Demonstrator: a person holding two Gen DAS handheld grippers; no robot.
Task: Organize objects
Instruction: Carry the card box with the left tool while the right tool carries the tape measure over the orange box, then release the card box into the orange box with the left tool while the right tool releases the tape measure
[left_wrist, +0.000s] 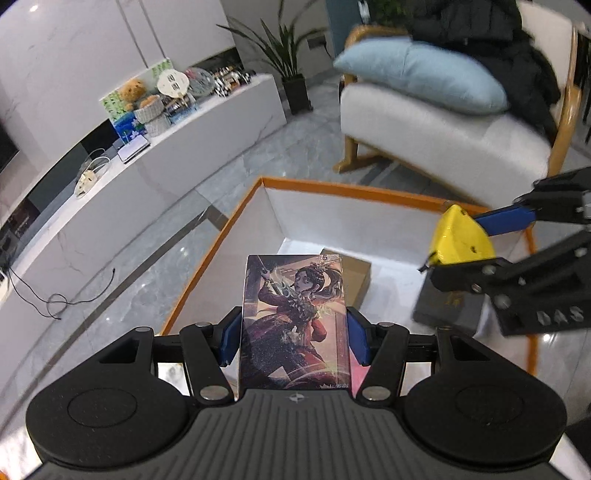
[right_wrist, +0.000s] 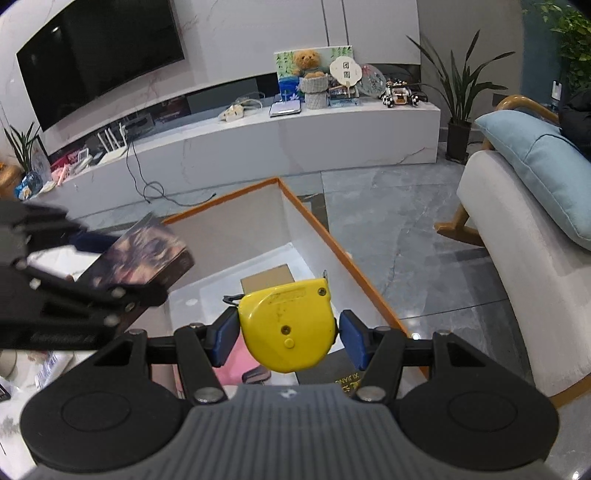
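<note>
My left gripper (left_wrist: 293, 332) is shut on an illustrated card box (left_wrist: 293, 321) and holds it above the near end of a white storage box with an orange rim (left_wrist: 351, 188). My right gripper (right_wrist: 284, 332) is shut on a yellow tape measure (right_wrist: 286, 325), also held above that box (right_wrist: 306, 218). In the left wrist view the tape measure (left_wrist: 460, 238) hangs at the right. In the right wrist view the card box (right_wrist: 144, 258) is at the left. A brown cardboard box (left_wrist: 356, 273) lies on the storage box's floor, and it also shows in the right wrist view (right_wrist: 267, 278).
A dark grey box (left_wrist: 448, 306) lies under the right gripper. A white armchair (left_wrist: 443, 125) with a light blue cushion (left_wrist: 421, 75) stands beyond the storage box. A long white TV cabinet (right_wrist: 258, 140) with toys and cables runs along the wall. The floor is grey marble.
</note>
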